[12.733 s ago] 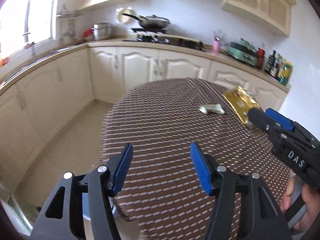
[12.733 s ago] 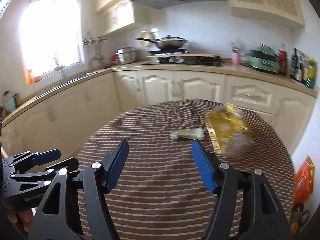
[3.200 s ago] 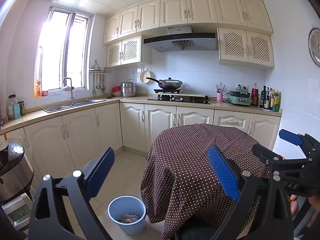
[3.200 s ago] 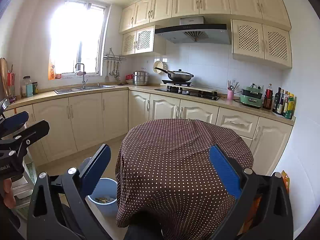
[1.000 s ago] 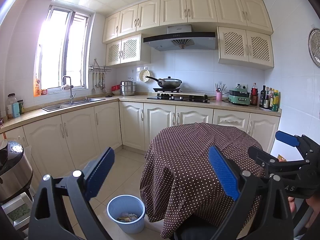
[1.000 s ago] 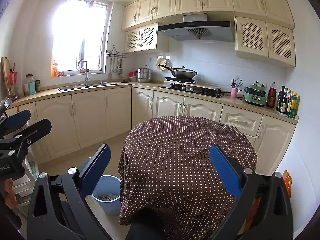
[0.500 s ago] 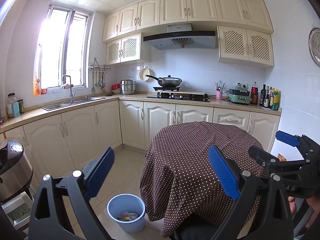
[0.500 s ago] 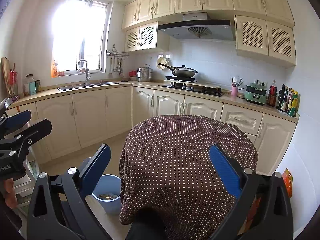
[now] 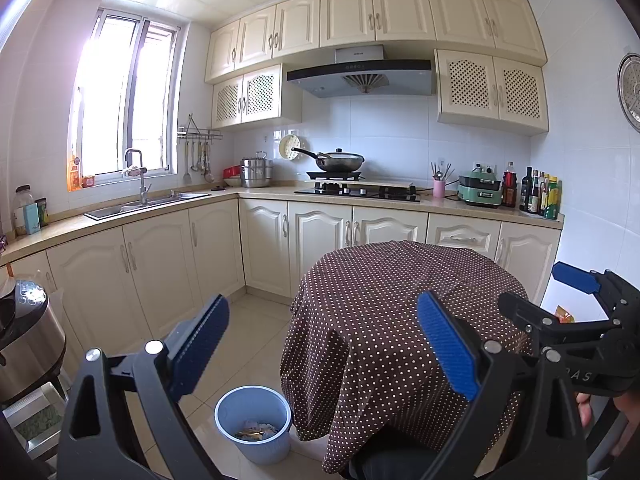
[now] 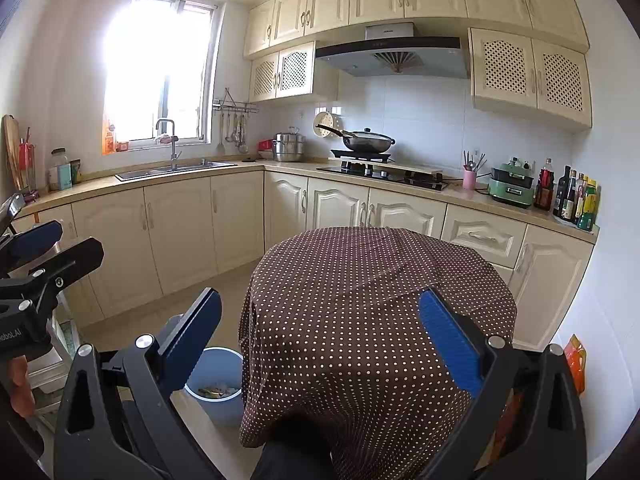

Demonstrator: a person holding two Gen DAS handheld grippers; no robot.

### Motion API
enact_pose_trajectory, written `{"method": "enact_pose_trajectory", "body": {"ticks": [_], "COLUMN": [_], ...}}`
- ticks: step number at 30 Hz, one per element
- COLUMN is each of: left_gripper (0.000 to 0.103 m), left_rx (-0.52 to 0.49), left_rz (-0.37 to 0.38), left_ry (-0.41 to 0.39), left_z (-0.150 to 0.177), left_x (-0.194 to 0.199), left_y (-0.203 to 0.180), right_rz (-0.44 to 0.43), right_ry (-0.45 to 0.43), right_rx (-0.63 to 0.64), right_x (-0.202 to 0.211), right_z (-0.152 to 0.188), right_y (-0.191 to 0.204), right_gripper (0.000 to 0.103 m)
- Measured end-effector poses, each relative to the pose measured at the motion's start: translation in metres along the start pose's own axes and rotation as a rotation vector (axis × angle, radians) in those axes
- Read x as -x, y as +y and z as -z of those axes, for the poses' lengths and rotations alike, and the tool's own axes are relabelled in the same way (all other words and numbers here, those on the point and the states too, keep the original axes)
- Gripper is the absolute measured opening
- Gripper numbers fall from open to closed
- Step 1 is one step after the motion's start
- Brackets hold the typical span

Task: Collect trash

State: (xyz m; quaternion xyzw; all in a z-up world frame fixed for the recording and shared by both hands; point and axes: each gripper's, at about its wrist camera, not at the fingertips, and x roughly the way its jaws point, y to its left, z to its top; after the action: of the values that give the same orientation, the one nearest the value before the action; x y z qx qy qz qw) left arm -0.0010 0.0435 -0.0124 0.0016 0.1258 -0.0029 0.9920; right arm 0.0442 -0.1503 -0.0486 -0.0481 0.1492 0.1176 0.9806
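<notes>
A blue waste bin (image 9: 253, 426) stands on the floor left of the round table (image 9: 400, 300), with wrappers lying inside it. The table wears a brown polka-dot cloth (image 10: 376, 292) and its top shows nothing on it. My left gripper (image 9: 324, 348) is held back from the table, open and empty. My right gripper (image 10: 320, 340) is also open and empty, facing the table. In the right wrist view the bin (image 10: 216, 380) shows partly behind my left finger. Each gripper appears at the edge of the other's view.
Cream cabinets (image 9: 160, 264) and a counter run along the left and back walls, with a sink (image 9: 148, 202) and a stove (image 9: 356, 192). A steel cooker (image 9: 24, 340) sits at the far left. An orange bag (image 10: 576, 360) lies by the right wall.
The table's gold and green wrappers of 12.7 s ago are gone; both grippers have pulled back from the table. Over the last second, the views have barely shifted.
</notes>
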Motion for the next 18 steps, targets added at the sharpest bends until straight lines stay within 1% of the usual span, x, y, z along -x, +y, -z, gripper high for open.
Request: {"method": "enact_pose_trajectory", "body": {"ticks": [18], "left_gripper": [0.093], "left_rx": [-0.001], "left_rz": [-0.003], "left_ry": [0.007], "left_z": [0.0044], "left_x": [-0.0013], "left_y": [0.0006], "right_rz": [-0.003], "right_ry": [0.009], "right_rx": [-0.003], "right_x": [0.0000], "right_z": [0.0051], "right_y": [0.0018], "right_gripper": [0.096]}}
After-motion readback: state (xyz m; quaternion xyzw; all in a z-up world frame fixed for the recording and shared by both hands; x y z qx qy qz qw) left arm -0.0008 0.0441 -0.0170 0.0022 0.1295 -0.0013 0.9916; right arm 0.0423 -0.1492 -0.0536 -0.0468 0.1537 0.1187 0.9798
